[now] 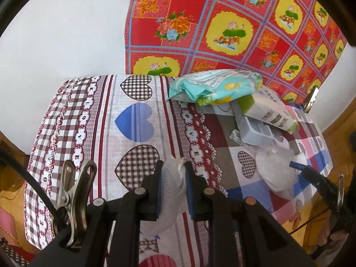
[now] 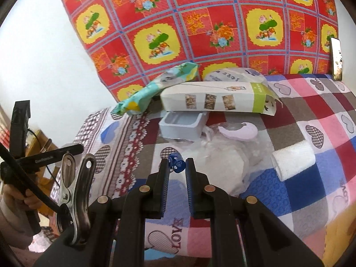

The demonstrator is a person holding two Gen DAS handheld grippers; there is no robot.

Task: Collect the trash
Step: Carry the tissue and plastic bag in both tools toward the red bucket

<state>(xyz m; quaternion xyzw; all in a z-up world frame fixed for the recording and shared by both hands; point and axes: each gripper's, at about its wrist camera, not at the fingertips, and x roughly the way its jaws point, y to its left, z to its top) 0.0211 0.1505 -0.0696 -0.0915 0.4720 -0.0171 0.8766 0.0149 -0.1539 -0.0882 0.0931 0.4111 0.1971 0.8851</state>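
Observation:
My left gripper (image 1: 173, 166) is shut on a crumpled white mesh-like piece of trash (image 1: 169, 184), held above the heart-patterned bedspread (image 1: 133, 120). My right gripper (image 2: 176, 160) is shut on a small blue plastic scrap (image 2: 176, 165) at its fingertips. Ahead lies a heap of trash: a teal wrapper (image 2: 155, 89) (image 1: 213, 86), a white and green carton (image 2: 218, 100) (image 1: 267, 111), a grey plastic tray (image 2: 182, 126) (image 1: 253, 129), a clear plastic bag (image 2: 222, 155) (image 1: 273, 169), a pale pink piece (image 2: 240, 131) and a white paper roll (image 2: 293, 160).
A red and yellow flowered cloth (image 2: 200, 22) hangs behind the bed against a white wall. A phone-like object (image 2: 337, 57) leans at the back right. The bed's left edge (image 1: 40, 155) drops to a wooden floor. A hand (image 2: 26, 200) holds the left gripper's handle.

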